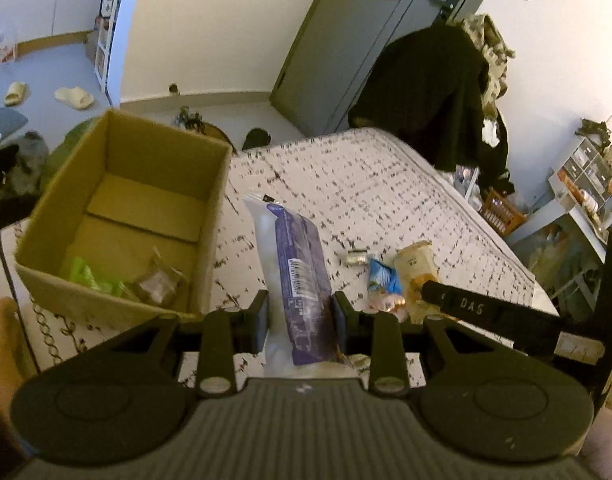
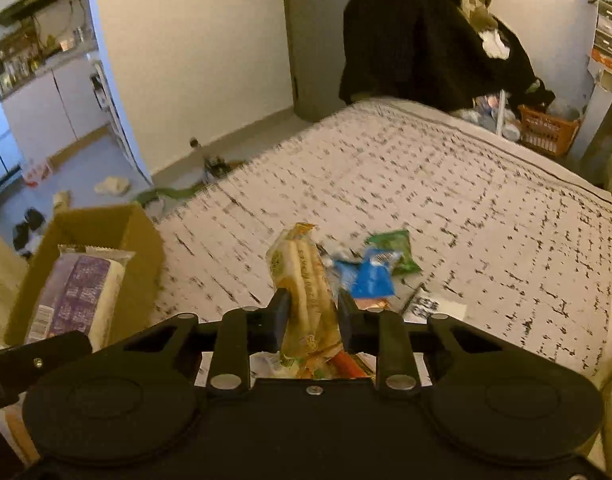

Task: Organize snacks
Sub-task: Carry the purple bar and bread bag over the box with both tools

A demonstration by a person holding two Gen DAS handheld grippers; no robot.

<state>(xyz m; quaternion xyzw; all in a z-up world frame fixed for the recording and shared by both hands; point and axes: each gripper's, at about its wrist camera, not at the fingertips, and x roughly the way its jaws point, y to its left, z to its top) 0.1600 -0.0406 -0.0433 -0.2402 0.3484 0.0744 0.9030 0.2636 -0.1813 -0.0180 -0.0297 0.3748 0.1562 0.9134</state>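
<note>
"DAS" on the right gripper (image 1: pixel 425 292) finger

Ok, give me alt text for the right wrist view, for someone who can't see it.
The right gripper is clamped on a yellow snack packet above a patterned bed. Blue and green snack packets lie just beyond it. At the left, a purple-and-white packet is held in front of an open cardboard box.
</note>
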